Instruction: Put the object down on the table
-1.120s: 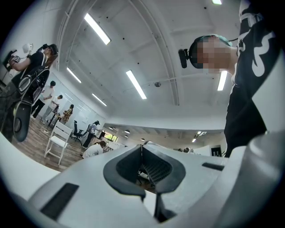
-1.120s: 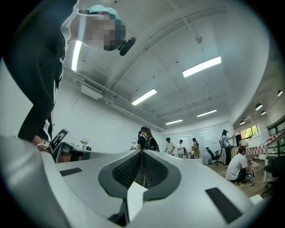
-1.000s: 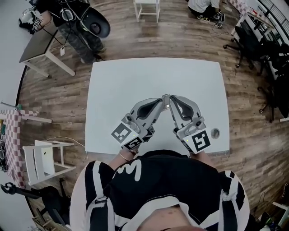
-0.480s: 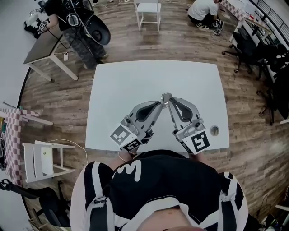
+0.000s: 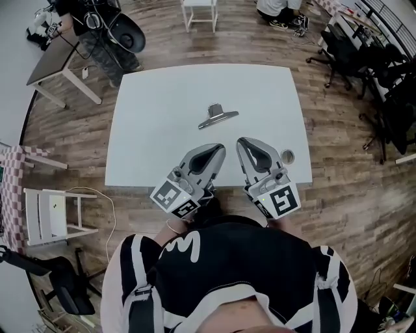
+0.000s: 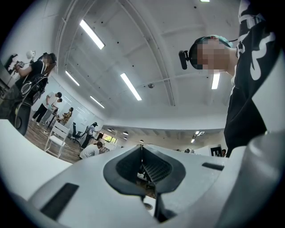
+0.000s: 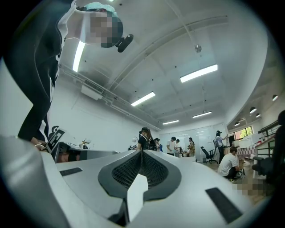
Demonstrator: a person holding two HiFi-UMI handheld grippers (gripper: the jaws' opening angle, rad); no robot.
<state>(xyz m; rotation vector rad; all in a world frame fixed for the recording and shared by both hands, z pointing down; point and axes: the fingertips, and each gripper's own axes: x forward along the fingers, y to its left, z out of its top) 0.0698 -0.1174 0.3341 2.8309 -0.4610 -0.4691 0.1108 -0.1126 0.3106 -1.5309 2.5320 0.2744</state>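
A small grey metal object (image 5: 218, 117) lies alone on the white table (image 5: 149, 117), near its middle. Both grippers sit back at the table's near edge, a good way short of the object. My left gripper (image 5: 220, 149) points toward it, jaws closed together with nothing between them. My right gripper (image 5: 240, 142) stands beside it, likewise shut and empty. In the left gripper view the left gripper (image 6: 142, 148) shows its pads meeting in a thin line, tilted up toward the ceiling. In the right gripper view the right gripper (image 7: 142, 152) looks the same.
A round grommet hole (image 5: 286, 157) sits in the table's right near corner. A white chair (image 5: 199, 9) stands beyond the far edge, a dark desk (image 5: 55, 62) at far left, another white chair (image 5: 55, 214) at left, and office chairs (image 5: 344, 45) at right.
Both grippers, whose tips met at the object over the table's middle, have drawn back toward me. The object now lies free on the table.
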